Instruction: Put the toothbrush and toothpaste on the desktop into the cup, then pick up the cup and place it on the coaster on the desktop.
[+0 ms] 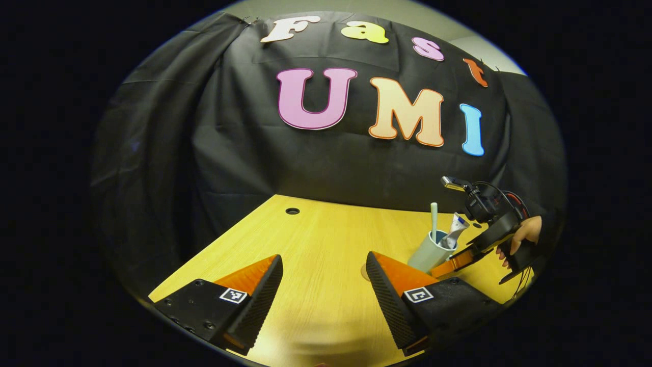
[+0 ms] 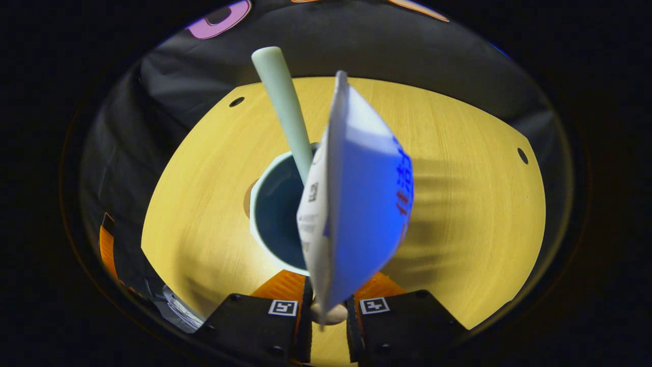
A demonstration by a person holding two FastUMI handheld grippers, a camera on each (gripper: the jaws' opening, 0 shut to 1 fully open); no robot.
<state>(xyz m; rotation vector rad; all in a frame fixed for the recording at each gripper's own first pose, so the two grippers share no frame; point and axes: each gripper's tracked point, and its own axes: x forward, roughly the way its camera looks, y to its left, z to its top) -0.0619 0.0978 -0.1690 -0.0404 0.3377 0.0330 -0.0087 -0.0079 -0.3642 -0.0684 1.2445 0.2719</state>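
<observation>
From the left gripper view, the left gripper (image 1: 324,285) hangs wide open over the desk (image 1: 316,239), holding nothing, likely waiting clear. At three o'clock stands the cup (image 1: 427,253), with the toothbrush (image 1: 434,220) and toothpaste (image 1: 453,232) inside; a hand (image 1: 524,237) brings the right gripper (image 1: 458,261) to it.

Looking down from the right gripper view, the right gripper (image 2: 326,306) clamps what looks like the cup's near rim at six o'clock, probably for lifting. A coaster (image 2: 249,198) edge peeks at nine o'clock.
</observation>
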